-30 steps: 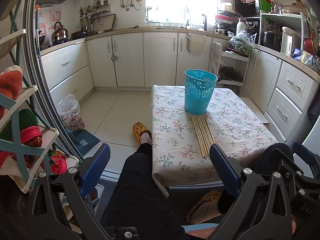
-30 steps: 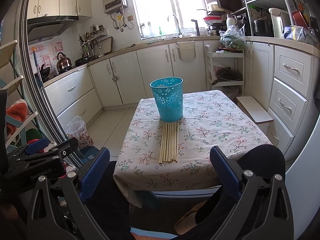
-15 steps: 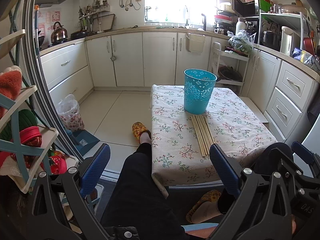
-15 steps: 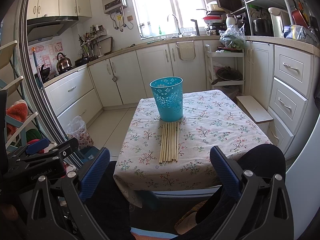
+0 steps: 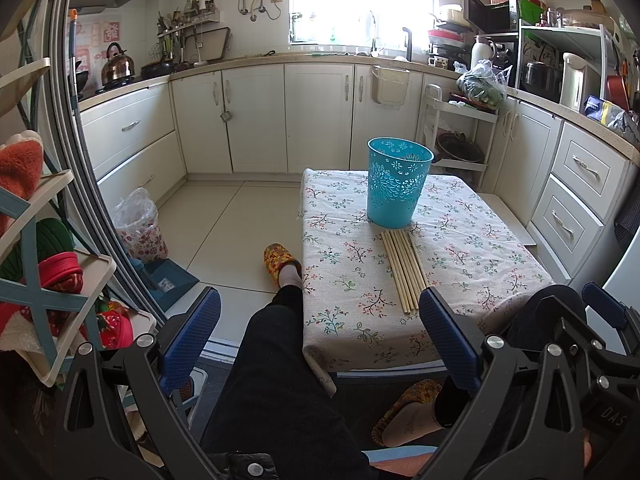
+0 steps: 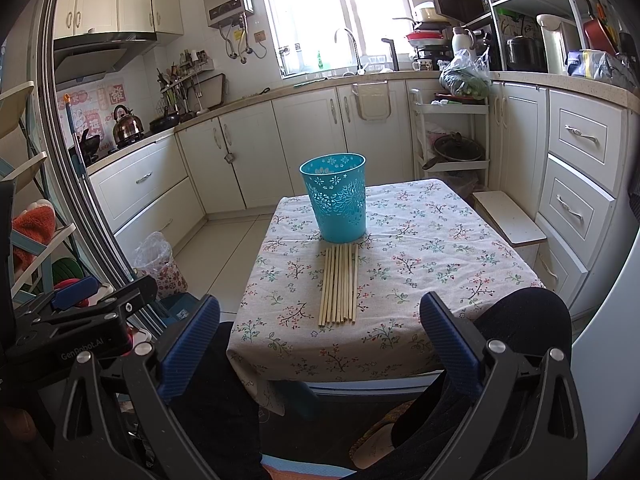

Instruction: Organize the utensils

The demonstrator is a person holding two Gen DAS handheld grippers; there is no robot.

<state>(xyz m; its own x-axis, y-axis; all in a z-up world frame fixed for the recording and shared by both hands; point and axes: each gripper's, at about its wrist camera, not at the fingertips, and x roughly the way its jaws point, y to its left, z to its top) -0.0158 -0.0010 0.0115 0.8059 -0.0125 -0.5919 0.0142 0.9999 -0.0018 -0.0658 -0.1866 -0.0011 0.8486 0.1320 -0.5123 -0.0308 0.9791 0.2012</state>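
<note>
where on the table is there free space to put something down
Bare cloth lies right of the chopsticks out to the table edge, and left of them to the other edge. Behind the blue basket there is a strip too. It is crowded only mid-table, where the sticks run up to the basket's base.

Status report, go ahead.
Left gripper open, right gripper open, both empty. Pale wooden chopsticks flat on floral tablecloth, before teal perforated plastic bin. Path clear.

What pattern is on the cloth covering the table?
The white tablecloth carries a small floral sprig print in red, pink and green, clearest in the right wrist view.
</note>
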